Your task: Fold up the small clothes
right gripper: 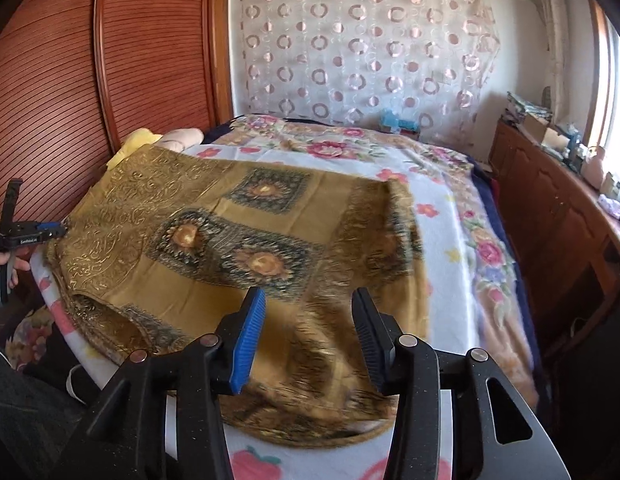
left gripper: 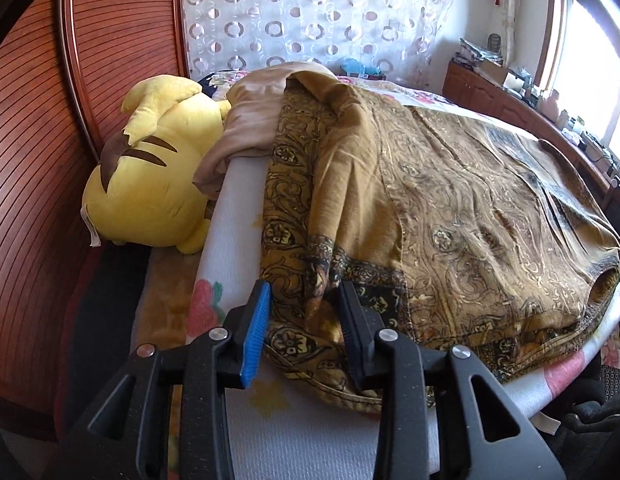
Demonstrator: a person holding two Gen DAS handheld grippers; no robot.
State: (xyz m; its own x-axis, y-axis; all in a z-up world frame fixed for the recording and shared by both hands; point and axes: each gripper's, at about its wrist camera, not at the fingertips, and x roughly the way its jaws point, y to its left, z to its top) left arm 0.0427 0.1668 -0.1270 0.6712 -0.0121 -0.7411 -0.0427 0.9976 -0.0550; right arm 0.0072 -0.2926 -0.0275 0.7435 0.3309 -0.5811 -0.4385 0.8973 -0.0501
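Observation:
A mustard-gold patterned garment (left gripper: 450, 216) lies spread on a bed; in the right wrist view (right gripper: 246, 240) it shows dark medallion squares. My left gripper (left gripper: 304, 308) is open, its jaws straddling a raised fold at the garment's near left edge. My right gripper (right gripper: 308, 320) is open, its jaws apart just above the garment's near right part, holding nothing. The left gripper also shows in the right wrist view (right gripper: 50, 232), at the garment's left edge, with a hand behind it.
A flowered white blanket (right gripper: 442, 216) covers the bed. A yellow plush toy (left gripper: 150, 168) and a beige cloth (left gripper: 250, 120) lie at the left by the wooden headboard (left gripper: 38, 120). A wooden cabinet (right gripper: 550, 216) with clutter runs along the right under a window.

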